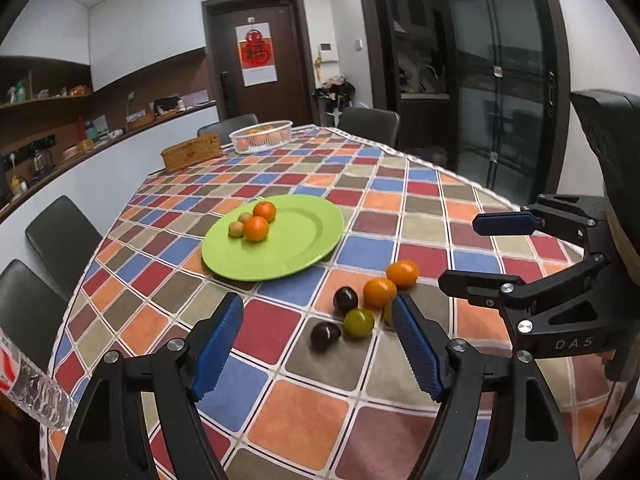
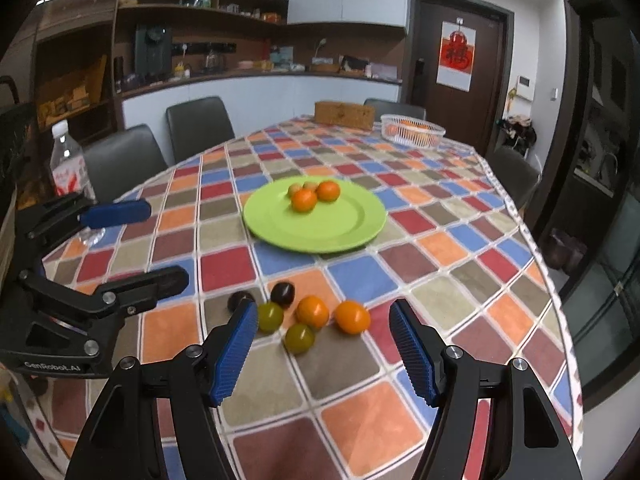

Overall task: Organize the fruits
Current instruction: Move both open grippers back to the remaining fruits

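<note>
Claws (image 2: 324, 344) over checkered tablecloth (image 2: 400, 420)

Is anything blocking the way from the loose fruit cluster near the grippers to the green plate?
Nothing visible does. Only bare checkered tablecloth lies between the loose fruit cluster and the green plate. The right gripper and left gripper both hover open just short of the cluster, holding nothing.

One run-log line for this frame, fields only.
left gripper: open, empty | right gripper: open, empty | green plate: four fruits | tablecloth: six loose fruits near grippers
</note>
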`<action>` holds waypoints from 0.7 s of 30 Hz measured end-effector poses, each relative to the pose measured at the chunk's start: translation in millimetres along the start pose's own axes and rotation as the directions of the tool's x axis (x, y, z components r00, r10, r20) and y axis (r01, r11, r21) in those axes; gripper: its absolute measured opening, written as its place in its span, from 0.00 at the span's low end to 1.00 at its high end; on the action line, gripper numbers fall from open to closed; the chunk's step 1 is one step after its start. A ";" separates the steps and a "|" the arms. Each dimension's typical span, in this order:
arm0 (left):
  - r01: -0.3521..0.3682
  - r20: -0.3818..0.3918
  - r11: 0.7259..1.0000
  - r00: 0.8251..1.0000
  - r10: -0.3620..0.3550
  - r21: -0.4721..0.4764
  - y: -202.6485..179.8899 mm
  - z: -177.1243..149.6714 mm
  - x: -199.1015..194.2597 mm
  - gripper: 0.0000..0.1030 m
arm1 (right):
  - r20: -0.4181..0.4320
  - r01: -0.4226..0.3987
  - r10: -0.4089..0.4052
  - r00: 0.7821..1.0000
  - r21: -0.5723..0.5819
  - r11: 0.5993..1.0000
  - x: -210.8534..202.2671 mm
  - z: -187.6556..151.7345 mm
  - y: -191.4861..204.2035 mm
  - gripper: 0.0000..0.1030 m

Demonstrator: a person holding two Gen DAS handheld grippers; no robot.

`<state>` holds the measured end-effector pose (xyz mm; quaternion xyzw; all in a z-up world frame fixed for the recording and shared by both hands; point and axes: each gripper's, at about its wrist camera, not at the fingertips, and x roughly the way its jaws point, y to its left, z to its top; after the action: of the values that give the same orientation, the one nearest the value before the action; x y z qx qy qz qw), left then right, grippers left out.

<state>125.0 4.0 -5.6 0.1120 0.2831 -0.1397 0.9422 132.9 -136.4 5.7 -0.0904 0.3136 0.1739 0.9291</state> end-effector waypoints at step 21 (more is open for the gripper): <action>0.154 -0.200 0.987 0.969 -0.144 0.038 11.7 -24.4 78.6 0.51 | -0.183 -0.063 0.071 0.980 0.047 0.997 64.4 -22.2 4.7 0.52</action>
<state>179.5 6.3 -68.3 0.1288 0.3785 -0.2059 0.8932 166.8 -121.1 -51.6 -0.0765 0.4048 0.1895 0.8913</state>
